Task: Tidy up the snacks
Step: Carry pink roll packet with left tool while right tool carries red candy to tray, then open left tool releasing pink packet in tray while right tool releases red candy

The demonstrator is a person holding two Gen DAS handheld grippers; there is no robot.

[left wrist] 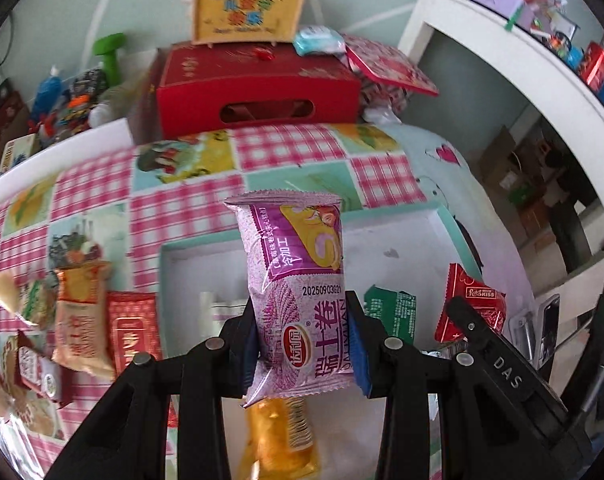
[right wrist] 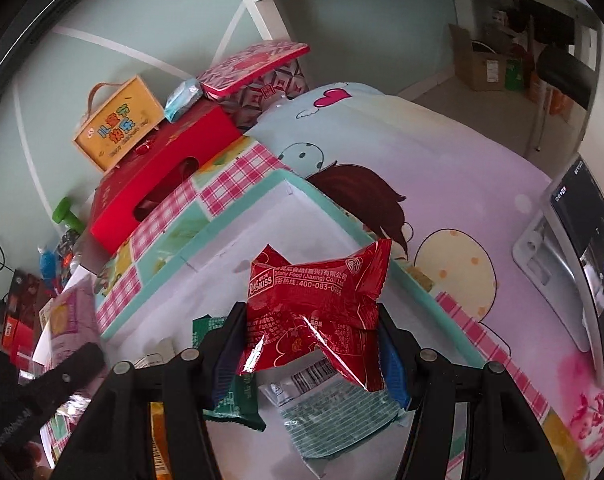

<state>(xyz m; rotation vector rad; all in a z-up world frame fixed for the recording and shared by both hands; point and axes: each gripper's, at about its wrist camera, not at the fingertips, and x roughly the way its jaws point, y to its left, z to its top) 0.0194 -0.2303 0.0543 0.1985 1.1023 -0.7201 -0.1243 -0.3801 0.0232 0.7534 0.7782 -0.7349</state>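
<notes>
My left gripper (left wrist: 302, 344) is shut on a purple Swiss-roll snack packet (left wrist: 298, 280) and holds it upright above a shallow white box with a teal rim (left wrist: 445, 216). My right gripper (right wrist: 307, 344) is shut on a red Kiss snack packet (right wrist: 321, 300) above the same box (right wrist: 302, 188); that packet also shows in the left wrist view (left wrist: 471, 304). In the box lie a green packet (right wrist: 238, 404), a pale teal packet (right wrist: 337, 416) and an orange packet (left wrist: 280, 436).
Several loose snack packets (left wrist: 78, 320) lie on the checked cloth left of the box. A red carton (left wrist: 258, 88) with a yellow gift box (left wrist: 248, 10) on top stands behind. A phone on a stand (right wrist: 581, 256) is at the right. White shelves (left wrist: 521, 60) stand at the back right.
</notes>
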